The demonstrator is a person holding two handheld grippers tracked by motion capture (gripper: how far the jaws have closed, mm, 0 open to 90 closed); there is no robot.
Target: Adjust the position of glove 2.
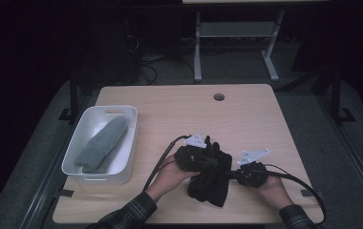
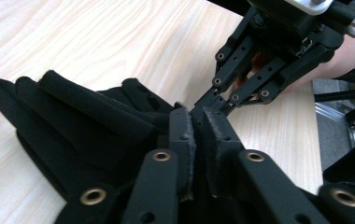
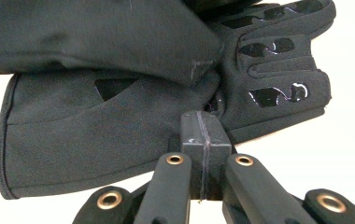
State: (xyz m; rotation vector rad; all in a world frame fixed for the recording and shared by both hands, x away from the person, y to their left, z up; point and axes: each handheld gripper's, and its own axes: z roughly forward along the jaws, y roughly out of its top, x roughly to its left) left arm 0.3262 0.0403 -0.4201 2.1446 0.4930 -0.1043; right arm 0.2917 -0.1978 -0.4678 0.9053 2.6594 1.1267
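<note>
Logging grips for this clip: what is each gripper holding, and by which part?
Both pinch the black gloves: the right gripper at a side edge below the fingers; the left gripper seems to pinch fabric near the fingers.

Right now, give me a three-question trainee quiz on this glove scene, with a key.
1. True or false: the white plastic bin at the table's left side holds a grey knitted item.
2. Which best describes the right gripper?
A. jaws wide apart above the table
B. jaws closed together at the edge of the black fabric gloves
C. jaws gripping the bin rim
3. Fill in: the gloves lie on the light wooden ____, between the left gripper and the right one.

Key: 1 true; 2 B; 3 table.
</note>
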